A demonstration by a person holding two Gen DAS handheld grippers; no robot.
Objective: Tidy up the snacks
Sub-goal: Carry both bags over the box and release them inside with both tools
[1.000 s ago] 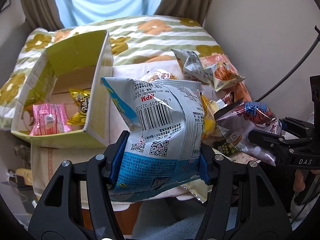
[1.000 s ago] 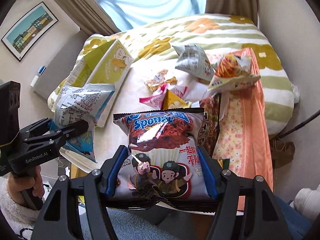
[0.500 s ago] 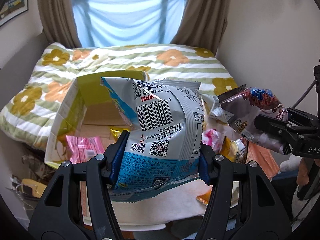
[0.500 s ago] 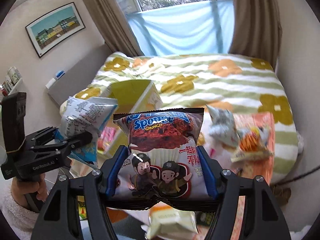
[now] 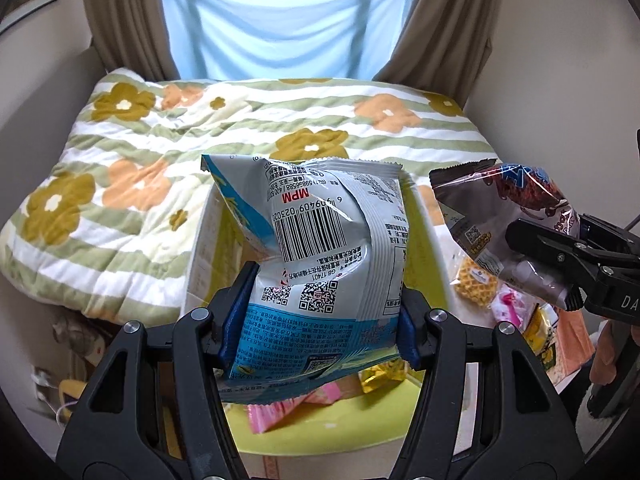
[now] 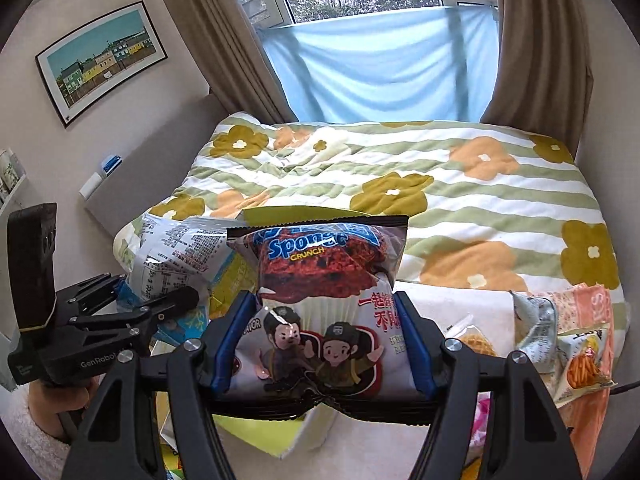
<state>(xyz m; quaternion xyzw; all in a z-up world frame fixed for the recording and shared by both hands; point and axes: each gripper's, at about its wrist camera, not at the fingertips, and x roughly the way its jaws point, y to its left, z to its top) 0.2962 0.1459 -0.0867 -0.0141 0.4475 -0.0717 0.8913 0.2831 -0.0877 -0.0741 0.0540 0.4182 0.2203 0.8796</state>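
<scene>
Left gripper [image 5: 320, 316]: clamped on a crinkled, glossy blue-white bag [image 5: 320, 256], barcode side showing, above the open yellow-green cardboard box [image 5: 424, 240].
Right gripper [image 6: 324, 344]: clamped on a puffed, shiny brown foil bag [image 6: 324, 304] printed "Sponge Crunch", just right of the box.
Quilt [image 6: 460, 192]: soft, striped, floral.

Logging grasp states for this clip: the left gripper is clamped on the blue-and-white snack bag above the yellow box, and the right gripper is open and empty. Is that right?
Not quite. The right gripper is not empty: the right wrist view shows it shut on the Sponge Crunch bag. The rest holds: the left gripper is clamped on the blue-and-white snack bag above the yellow box.
</scene>
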